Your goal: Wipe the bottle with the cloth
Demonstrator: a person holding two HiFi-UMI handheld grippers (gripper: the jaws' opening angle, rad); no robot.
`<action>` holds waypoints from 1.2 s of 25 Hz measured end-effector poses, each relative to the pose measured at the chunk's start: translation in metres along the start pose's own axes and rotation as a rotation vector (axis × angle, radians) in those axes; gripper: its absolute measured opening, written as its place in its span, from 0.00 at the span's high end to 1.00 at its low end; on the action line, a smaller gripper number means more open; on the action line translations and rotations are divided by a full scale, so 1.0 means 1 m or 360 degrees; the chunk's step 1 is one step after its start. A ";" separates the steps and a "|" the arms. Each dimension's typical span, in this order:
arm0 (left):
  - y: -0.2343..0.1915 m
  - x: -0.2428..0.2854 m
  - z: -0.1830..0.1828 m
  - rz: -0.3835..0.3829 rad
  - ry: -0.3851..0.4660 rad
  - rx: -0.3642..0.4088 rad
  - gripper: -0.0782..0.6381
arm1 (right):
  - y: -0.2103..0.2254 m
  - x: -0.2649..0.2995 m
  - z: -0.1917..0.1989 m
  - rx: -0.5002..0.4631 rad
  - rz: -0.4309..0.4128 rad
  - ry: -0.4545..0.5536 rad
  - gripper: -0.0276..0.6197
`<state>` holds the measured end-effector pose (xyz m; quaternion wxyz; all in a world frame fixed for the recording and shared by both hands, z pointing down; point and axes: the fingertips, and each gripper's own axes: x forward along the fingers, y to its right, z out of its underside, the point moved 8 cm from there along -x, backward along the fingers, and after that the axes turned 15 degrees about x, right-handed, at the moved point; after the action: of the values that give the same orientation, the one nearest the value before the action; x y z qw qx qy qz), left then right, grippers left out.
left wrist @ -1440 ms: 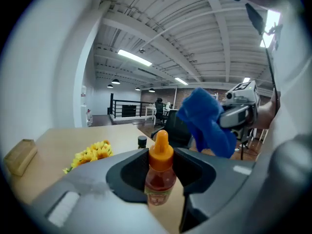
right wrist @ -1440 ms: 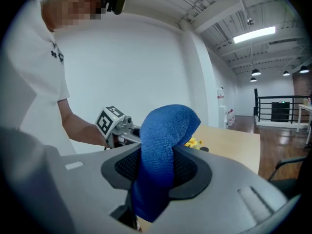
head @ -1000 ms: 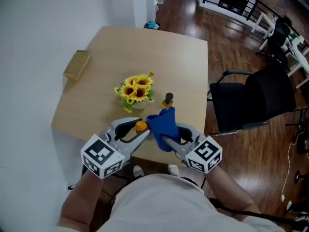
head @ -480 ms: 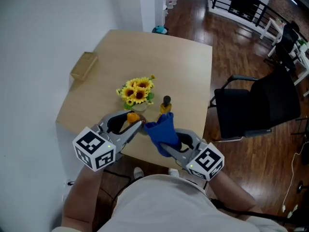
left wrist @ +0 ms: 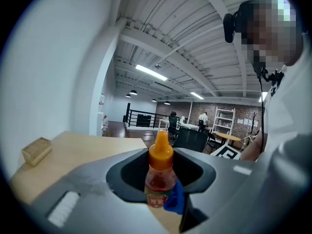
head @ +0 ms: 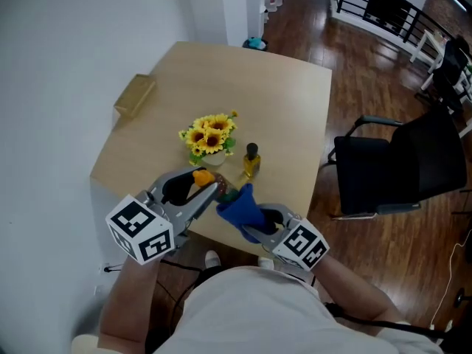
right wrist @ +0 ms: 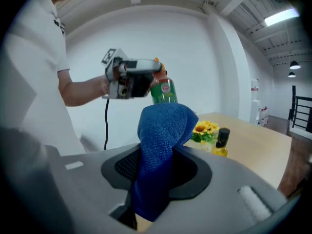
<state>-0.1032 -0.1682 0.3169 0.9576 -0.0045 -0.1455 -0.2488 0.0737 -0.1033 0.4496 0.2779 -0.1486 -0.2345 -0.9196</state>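
Note:
My left gripper (head: 212,191) is shut on a small sauce bottle (head: 202,176) with an orange cap, held above the table's near edge. In the left gripper view the bottle (left wrist: 159,177) stands upright between the jaws, and a bit of blue cloth (left wrist: 175,202) touches its lower right side. My right gripper (head: 249,225) is shut on the blue cloth (head: 236,206), which sticks up from its jaws toward the bottle's base. In the right gripper view the cloth (right wrist: 159,147) fills the middle, with the bottle's green label (right wrist: 163,91) just behind its top.
On the tan table (head: 280,102) stand a pot of sunflowers (head: 207,136) and a small dark-capped oil bottle (head: 251,161). A wooden block (head: 135,96) lies at the far left edge. A black office chair (head: 402,161) stands to the right on the wooden floor.
The cloth has slid down off the bottle's top toward its base as my right gripper dropped back toward me. The left gripper with the bottle has shifted slightly left.

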 end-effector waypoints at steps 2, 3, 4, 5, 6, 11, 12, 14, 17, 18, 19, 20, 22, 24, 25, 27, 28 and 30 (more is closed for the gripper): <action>0.005 -0.002 -0.005 -0.0015 0.0009 -0.0001 0.67 | 0.014 -0.001 0.020 0.0042 0.0020 -0.0088 0.72; 0.008 -0.004 -0.007 -0.0022 0.0010 0.0002 0.67 | 0.020 -0.004 0.027 0.0056 0.0032 -0.0115 0.72; 0.010 -0.006 -0.009 -0.0026 0.0009 0.0008 0.67 | 0.025 -0.007 0.029 0.0067 0.0043 -0.0123 0.72; 0.013 -0.007 -0.010 -0.0029 0.0004 0.0015 0.67 | 0.030 -0.013 0.028 0.0074 0.0052 -0.0112 0.72; 0.015 -0.009 -0.011 -0.0031 -0.0005 0.0024 0.67 | 0.033 -0.019 0.022 0.0077 0.0061 -0.0084 0.72; 0.028 -0.014 -0.008 0.0002 -0.0061 0.0050 0.67 | 0.027 -0.050 -0.059 -0.0067 0.0012 0.0177 0.72; 0.031 -0.014 -0.007 0.0017 -0.0067 0.0054 0.67 | 0.021 -0.053 -0.079 -0.0129 -0.0028 0.0223 0.72; 0.039 -0.013 -0.005 0.0057 -0.0075 0.0069 0.67 | 0.005 -0.053 -0.112 -0.0248 -0.0117 0.0271 0.72; 0.048 -0.015 -0.006 0.0133 -0.0064 0.0084 0.67 | -0.015 -0.043 -0.134 -0.0361 -0.0219 0.0234 0.72; 0.050 -0.016 -0.006 0.0154 -0.0060 0.0084 0.67 | -0.017 -0.037 -0.134 -0.0379 -0.0230 0.0207 0.72; 0.050 -0.018 -0.006 0.0169 -0.0060 0.0088 0.67 | -0.017 -0.031 -0.131 -0.0381 -0.0233 0.0181 0.72; 0.051 -0.020 -0.005 0.0179 -0.0061 0.0093 0.67 | -0.015 -0.025 -0.125 -0.0366 -0.0229 0.0154 0.72; 0.049 -0.027 -0.005 0.0184 -0.0049 0.0094 0.67 | -0.006 -0.013 -0.108 -0.0304 -0.0217 0.0084 0.72; 0.046 -0.035 -0.006 0.0178 -0.0010 0.0068 0.67 | 0.004 0.001 -0.085 -0.0213 -0.0223 0.0026 0.72; 0.043 -0.038 -0.008 0.0174 0.0011 0.0053 0.67 | 0.010 0.008 -0.074 -0.0153 -0.0228 0.0004 0.72; 0.039 -0.043 -0.014 0.0166 0.0037 0.0051 0.67 | 0.021 0.022 -0.053 -0.0019 -0.0219 -0.0052 0.72; 0.038 -0.045 -0.018 0.0163 0.0048 0.0063 0.67 | 0.024 0.029 -0.043 0.0041 -0.0214 -0.0090 0.72; 0.036 -0.051 -0.026 0.0159 0.0076 0.0089 0.67 | 0.022 0.044 -0.027 0.0135 -0.0236 -0.0176 0.72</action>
<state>-0.1210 -0.1145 0.2800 0.9718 0.0211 -0.1291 -0.1964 0.0471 -0.1526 0.4526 0.2016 -0.1696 -0.2985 -0.9173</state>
